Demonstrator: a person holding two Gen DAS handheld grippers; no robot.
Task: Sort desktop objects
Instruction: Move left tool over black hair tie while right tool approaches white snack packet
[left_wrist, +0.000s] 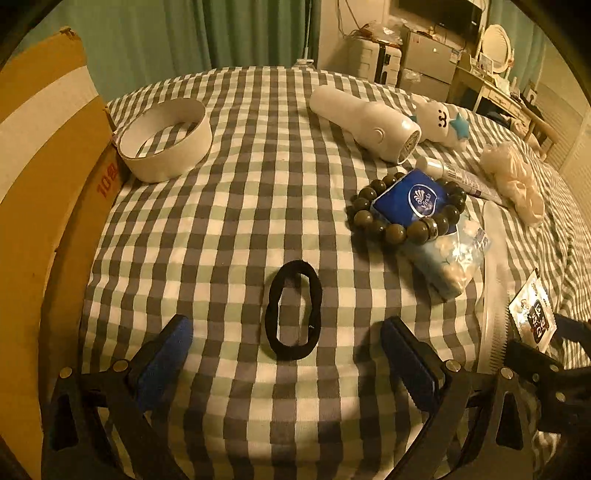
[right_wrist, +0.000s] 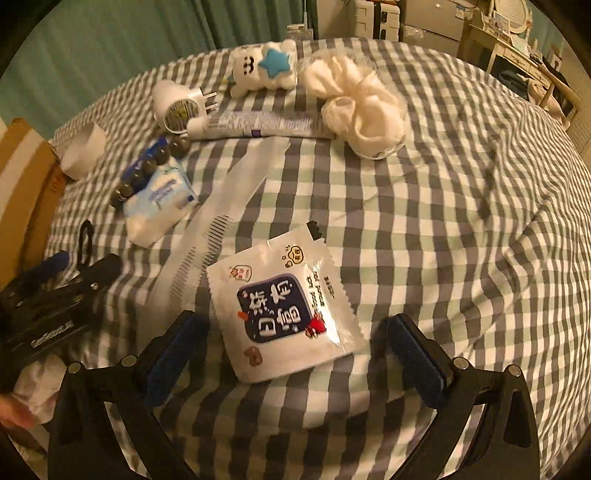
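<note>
Grey, pale green and white checks under a scatter of mostly white things

The cloth (left_wrist: 258, 192) is checked grey, green and white. The hair tie (left_wrist: 293, 309) is black, the beads (left_wrist: 395, 232) dark olive, the tissue pack (left_wrist: 410, 199) blue. The tape ring (left_wrist: 166, 140) is white, as is the sachet (right_wrist: 284, 314), which has a navy panel. The plush (right_wrist: 266, 68) is white with a blue star. The pads (left_wrist: 173, 347) are blue and the box (left_wrist: 40, 177) is brown.

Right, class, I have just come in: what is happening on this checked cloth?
A person holds two grippers over a checked cloth strewn with small items. The left gripper is open, fingers either side of a black hair tie lying flat. The right gripper is open around a white snack packet. Neither is gripped yet. A cardboard box stands at the left.
</note>
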